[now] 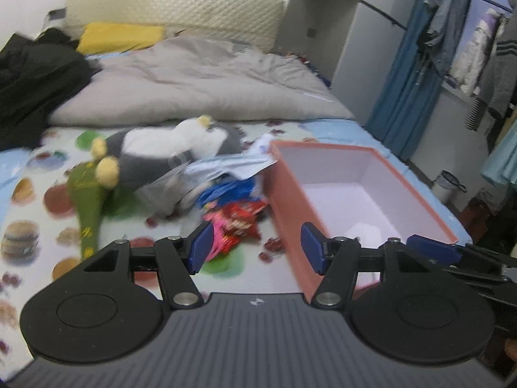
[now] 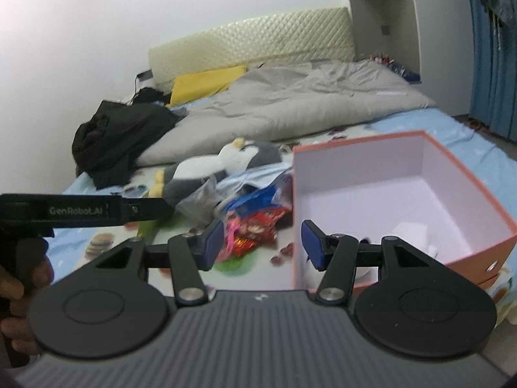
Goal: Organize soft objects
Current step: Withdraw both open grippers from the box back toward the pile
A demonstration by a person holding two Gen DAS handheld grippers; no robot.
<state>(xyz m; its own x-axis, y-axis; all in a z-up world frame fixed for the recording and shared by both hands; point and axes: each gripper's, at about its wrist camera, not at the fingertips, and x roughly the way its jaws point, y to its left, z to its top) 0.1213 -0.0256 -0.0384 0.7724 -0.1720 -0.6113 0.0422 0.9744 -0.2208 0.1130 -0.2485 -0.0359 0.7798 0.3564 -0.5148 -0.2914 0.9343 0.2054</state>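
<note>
Plush fills our left wrist view — a soft grey-and-white toy (image 1: 171, 148) on the printed bed sheet (image 1: 29, 226), crinkly snack packets (image 1: 239, 220) blurred beside a rigid pink box (image 1: 290, 200). Our left gripper (image 1: 255, 247) gapes, holding nothing. From the right wrist, the right gripper (image 2: 263, 245) also stands parted, empty — the box (image 2: 478, 194) holds something white (image 2: 416, 231), indistinct.

One box (image 1: 290, 194), two plush toys (image 1: 168, 148).

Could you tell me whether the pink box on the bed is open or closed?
Open: the box has no lid on, and its pale inside walls and floor show, with something white near its front.
</note>
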